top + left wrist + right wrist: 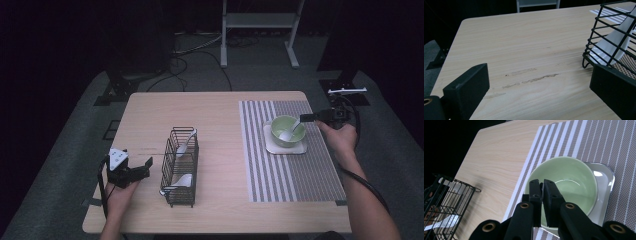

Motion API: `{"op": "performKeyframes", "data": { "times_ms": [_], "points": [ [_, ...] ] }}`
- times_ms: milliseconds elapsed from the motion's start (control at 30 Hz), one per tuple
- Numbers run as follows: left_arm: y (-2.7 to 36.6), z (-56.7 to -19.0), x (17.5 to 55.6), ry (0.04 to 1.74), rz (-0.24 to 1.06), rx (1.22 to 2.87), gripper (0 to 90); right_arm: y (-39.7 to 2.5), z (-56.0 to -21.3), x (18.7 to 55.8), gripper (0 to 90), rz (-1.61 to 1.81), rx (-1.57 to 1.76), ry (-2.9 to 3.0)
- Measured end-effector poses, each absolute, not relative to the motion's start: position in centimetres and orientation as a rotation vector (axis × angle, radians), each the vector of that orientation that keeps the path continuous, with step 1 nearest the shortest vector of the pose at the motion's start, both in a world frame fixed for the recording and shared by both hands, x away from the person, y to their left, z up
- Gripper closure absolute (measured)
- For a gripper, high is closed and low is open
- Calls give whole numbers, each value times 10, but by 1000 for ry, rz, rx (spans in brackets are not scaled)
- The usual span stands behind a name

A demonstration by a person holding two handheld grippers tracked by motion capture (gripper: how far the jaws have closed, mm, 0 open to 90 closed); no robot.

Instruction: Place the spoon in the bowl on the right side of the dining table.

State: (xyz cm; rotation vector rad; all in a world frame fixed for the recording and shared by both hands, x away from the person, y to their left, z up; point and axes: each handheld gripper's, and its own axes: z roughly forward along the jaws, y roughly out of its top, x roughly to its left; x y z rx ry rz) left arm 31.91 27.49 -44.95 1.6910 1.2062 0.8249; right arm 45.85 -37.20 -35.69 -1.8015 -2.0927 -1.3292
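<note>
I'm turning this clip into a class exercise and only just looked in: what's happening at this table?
A person works with a tool in each hand. The right tool is shut on a white spoon whose scoop end sits inside the green bowl; the bowl stands on a small tray on the striped placemat. The left tool rests open and empty on the wooden table, beside a black wire rack holding two more white spoons.

Bare table (220, 107) lies open between the wire rack (180, 167) and striped mat (290, 170), seemingly unobstructed.
</note>
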Motion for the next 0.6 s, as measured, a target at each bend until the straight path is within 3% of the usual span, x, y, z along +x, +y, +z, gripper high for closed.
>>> {"op": "performKeyframes", "data": {
  "times_ms": [600],
  "points": [
    [274,-450,319,1203,825,1693,15,-383,-365,458,834,-1276,-1865,-2110]
  ]
}}
